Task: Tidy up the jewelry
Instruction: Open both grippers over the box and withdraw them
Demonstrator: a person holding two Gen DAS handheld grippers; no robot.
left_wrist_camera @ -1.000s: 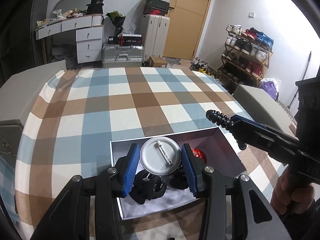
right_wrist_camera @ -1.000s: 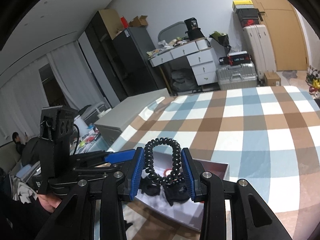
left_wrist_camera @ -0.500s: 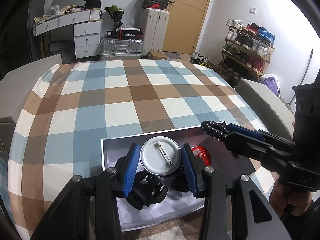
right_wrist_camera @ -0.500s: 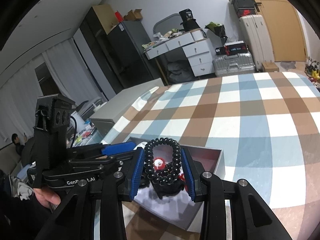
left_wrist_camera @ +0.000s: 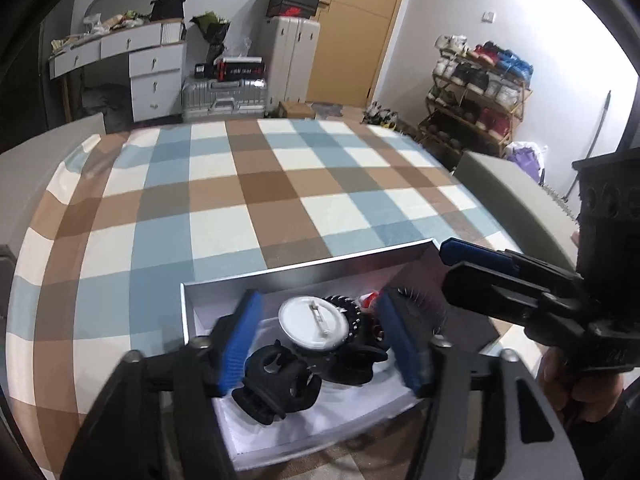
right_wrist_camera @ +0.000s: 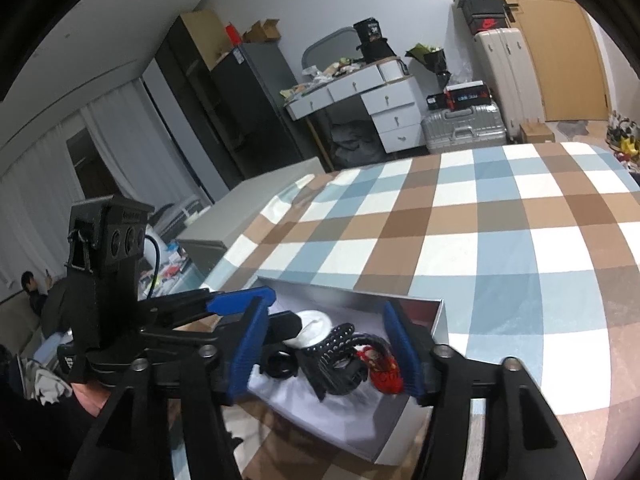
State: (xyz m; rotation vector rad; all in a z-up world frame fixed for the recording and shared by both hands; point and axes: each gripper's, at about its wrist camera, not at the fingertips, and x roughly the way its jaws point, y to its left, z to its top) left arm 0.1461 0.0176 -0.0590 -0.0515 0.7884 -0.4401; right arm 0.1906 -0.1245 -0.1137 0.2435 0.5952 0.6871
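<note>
A home: shoe rack, suitcases (stacked), dresser, fridge

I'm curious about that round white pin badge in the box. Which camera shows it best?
The left wrist view: the badge lies face-down, its whole disc and pin clasp visible. In the right wrist view the badge is blurred and partly hidden behind the left gripper.

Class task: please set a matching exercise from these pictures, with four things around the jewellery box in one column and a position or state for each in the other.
Things:
1 round white pin badge
2 black plastic claw clip
3 black beaded bracelet
4 open grey cardboard box

Descriptions:
A stands on the checked tablecloth
B clasp bar faces up
C lies between badge and small red charm
D nearest the left wrist camera

Pairs: 1-B; 2-D; 3-C; 4-A
</note>
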